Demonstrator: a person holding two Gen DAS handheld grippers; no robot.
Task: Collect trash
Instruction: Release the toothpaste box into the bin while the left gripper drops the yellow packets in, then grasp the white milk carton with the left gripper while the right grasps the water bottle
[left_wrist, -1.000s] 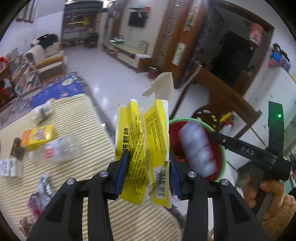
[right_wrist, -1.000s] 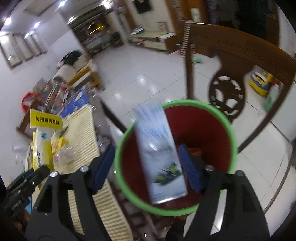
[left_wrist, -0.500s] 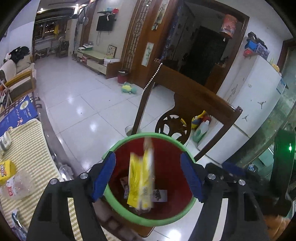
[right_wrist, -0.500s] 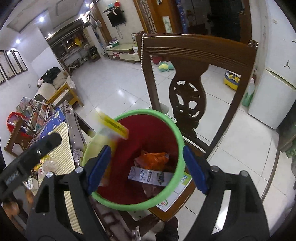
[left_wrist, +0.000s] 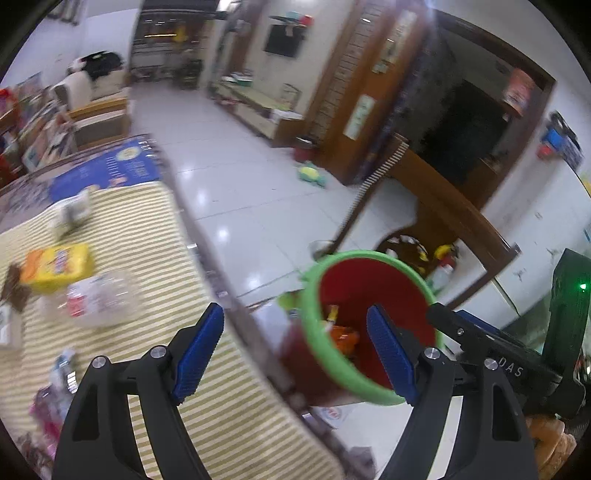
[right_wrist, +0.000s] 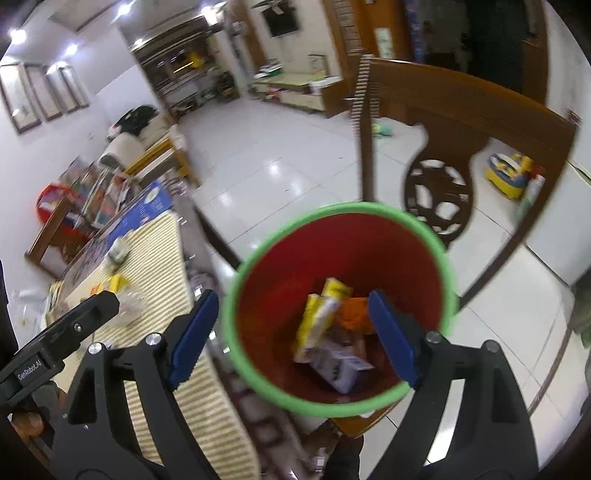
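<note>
A red bin with a green rim (right_wrist: 448, 280) stands on a wooden chair seat beside the table; it also shows in the left wrist view (left_wrist: 314, 332). Inside lie a yellow wrapper (right_wrist: 317, 321), an orange packet (right_wrist: 356, 314) and a white-blue carton (right_wrist: 341, 365). My right gripper (right_wrist: 291, 338) is open and empty above the bin. My left gripper (left_wrist: 295, 350) is open and empty over the table edge, left of the bin. On the striped tablecloth (left_wrist: 122, 229) lie a yellow box (left_wrist: 55, 266), a clear plastic bottle (left_wrist: 96, 299) and several small wrappers.
A wooden chair back (right_wrist: 461, 110) rises behind the bin. A blue book (left_wrist: 110, 171) lies at the table's far end. Toys (right_wrist: 511, 177) sit on the tiled floor. The right gripper's body (left_wrist: 517, 354) shows at the right of the left wrist view.
Both grippers opened and dropped their items, the carton and the yellow wrapper, into the bin. The left gripper has swung back left toward the table.
</note>
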